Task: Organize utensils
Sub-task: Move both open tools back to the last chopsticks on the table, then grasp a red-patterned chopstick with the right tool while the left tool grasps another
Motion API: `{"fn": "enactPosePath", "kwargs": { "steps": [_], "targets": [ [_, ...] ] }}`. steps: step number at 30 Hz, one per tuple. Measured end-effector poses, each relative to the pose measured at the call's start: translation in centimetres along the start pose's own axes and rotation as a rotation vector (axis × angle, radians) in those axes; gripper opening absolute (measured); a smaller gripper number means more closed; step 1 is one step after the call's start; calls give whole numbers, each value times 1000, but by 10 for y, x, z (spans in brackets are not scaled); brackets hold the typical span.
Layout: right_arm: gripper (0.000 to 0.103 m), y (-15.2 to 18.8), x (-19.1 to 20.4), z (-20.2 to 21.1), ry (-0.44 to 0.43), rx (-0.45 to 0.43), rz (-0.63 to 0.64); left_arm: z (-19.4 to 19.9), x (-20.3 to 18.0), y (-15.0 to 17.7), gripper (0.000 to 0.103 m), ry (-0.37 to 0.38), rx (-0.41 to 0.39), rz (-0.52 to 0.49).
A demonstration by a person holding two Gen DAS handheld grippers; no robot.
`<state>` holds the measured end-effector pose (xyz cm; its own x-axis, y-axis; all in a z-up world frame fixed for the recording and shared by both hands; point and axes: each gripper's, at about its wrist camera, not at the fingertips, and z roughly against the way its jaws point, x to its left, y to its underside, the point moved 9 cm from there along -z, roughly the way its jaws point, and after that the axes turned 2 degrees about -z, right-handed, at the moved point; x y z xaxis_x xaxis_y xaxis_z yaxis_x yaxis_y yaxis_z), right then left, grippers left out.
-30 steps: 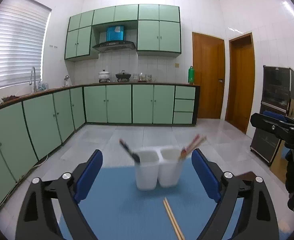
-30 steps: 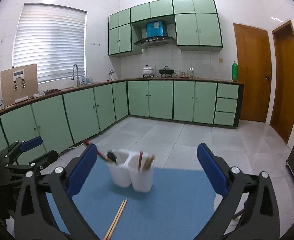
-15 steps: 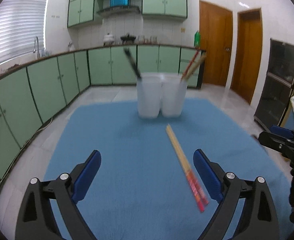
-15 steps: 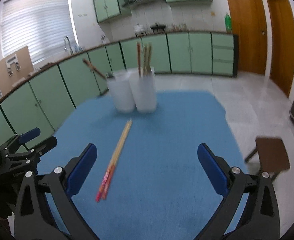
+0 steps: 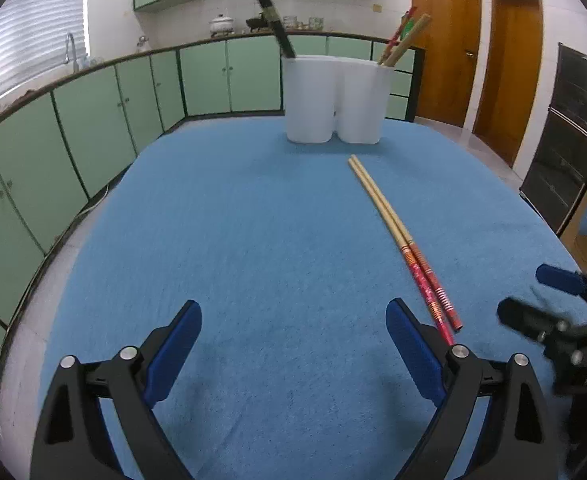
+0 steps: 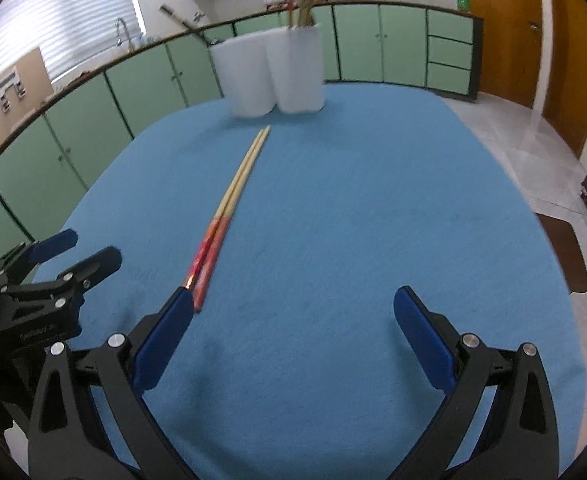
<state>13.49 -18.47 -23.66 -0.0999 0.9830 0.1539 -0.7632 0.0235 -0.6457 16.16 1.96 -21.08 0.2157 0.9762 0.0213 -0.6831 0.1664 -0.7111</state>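
Note:
A pair of wooden chopsticks with red ends lies on the blue mat, also in the right wrist view. A white two-cup holder stands at the mat's far edge, with a dark-handled utensil in its left cup and chopsticks in its right; it also shows in the right wrist view. My left gripper is open and empty, left of the chopsticks' red ends. My right gripper is open and empty, its left fingertip by the red ends.
The right gripper shows at the right edge of the left wrist view; the left gripper shows at the left edge of the right wrist view. Green kitchen cabinets stand beyond the mat. A dark oven unit stands to the right.
Both grippers have tilted down and come lower over the mat, closer to the loose chopsticks. The holder now sits higher in both views. Both stay open.

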Motion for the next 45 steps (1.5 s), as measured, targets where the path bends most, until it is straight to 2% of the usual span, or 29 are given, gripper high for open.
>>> {"fn": "enactPosePath", "kwargs": {
  "steps": [4, 6, 16, 22, 25, 28, 30, 32, 36, 45],
  "targets": [
    [91, 2, 11, -3, -1, 14, 32, 3, 7, -2, 91, -9, 0, 12],
    [80, 2, 14, -6, 2, 28, 51, 2, 9, -1, 91, -11, 2, 18],
    [67, 1, 28, -13, 11, 60, 92, -1, 13, -1, 91, -9, 7, 47],
    [59, 2, 37, -16, 51, 64, 142, -2, 12, -1, 91, -5, 7, 55],
    [49, 2, 42, -18, 49, 61, 162, -2, 13, -1, 91, -6, 9, 59],
    [31, 2, 46, -18, 30, 59, 169, -1, 14, -1, 91, -6, 7, 62],
    [14, 3, 47, -18, 17, 59, 165, -1, 14, -1, 91, -7, 7, 61],
    [6, 2, 45, -17, -4, 61, 143, -1, 14, -1, 92, -10, 7, 56],
    [5, 0, 34, -16, -26, 60, 99, -1, 7, -2, 92, -7, 7, 39],
    [5, 0, -26, -3, 58, 41, 14, -2, -36, 2, 91, 67, 27, -5]
  ]
}}
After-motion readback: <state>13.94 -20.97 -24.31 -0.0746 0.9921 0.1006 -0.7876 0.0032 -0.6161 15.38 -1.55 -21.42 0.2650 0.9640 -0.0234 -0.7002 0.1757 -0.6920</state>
